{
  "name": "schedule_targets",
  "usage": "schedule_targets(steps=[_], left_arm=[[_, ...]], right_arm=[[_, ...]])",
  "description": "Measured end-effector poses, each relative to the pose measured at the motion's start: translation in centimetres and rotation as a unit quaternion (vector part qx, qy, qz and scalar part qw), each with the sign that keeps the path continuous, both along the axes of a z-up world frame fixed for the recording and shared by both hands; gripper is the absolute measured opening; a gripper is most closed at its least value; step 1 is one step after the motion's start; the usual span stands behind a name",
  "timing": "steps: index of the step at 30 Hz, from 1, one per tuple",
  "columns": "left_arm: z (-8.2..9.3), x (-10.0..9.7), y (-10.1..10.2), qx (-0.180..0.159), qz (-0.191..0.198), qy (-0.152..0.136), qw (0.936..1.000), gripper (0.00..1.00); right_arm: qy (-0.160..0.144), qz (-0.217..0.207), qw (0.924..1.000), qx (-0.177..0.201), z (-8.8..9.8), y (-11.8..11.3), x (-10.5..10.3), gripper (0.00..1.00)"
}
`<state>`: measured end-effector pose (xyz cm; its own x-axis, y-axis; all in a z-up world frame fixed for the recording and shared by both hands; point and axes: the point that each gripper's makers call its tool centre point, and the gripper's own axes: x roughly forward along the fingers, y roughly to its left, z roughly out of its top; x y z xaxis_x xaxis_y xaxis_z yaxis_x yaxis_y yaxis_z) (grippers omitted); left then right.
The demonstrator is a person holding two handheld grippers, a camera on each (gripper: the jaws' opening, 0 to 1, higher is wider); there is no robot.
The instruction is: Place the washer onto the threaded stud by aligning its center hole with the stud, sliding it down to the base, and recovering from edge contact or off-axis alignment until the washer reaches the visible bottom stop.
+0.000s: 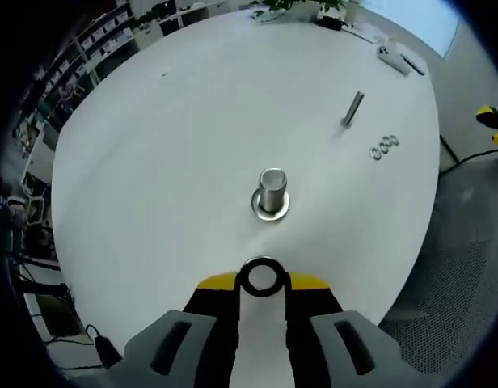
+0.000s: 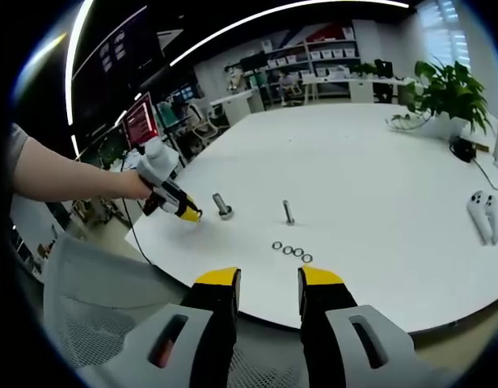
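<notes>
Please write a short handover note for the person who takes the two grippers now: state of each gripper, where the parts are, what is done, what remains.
Left gripper: shut on a washer, short of the upright stud on the white table.
Right gripper: open, holding nothing, back from the table edge.
Spare washers lie in a row; a second stud stands near them.
Done: washer picked up.
Left: centre its hole over the stud, slide it down to the base.
</notes>
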<state>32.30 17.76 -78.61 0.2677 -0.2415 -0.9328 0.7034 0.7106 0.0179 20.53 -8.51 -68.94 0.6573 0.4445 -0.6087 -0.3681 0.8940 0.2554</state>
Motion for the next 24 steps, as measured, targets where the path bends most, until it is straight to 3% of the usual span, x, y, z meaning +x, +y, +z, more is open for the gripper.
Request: schedule_targets(steps=[6,11,24], left_arm=[[2.4,1.3,-1.6,-0.019,-0.010,-0.023,0.9995,0.18],[3.4,2.0,-3.2,-0.023,-0.033,-0.036,0.9985,0.18],[2.8,3.1,-4.9,0.006,-0.079,-0.030,0.9964,0.18]], right_arm=[[0.002,0.001,1.0000,0.000,0.0,0.0,-0.1,0.31],[0.000,0.001,1.0000,0.001,0.0,0.0,-0.1,0.31],[0.000,0.001,1.0000,0.002,0.0,0.0,-0.1,0.31]])
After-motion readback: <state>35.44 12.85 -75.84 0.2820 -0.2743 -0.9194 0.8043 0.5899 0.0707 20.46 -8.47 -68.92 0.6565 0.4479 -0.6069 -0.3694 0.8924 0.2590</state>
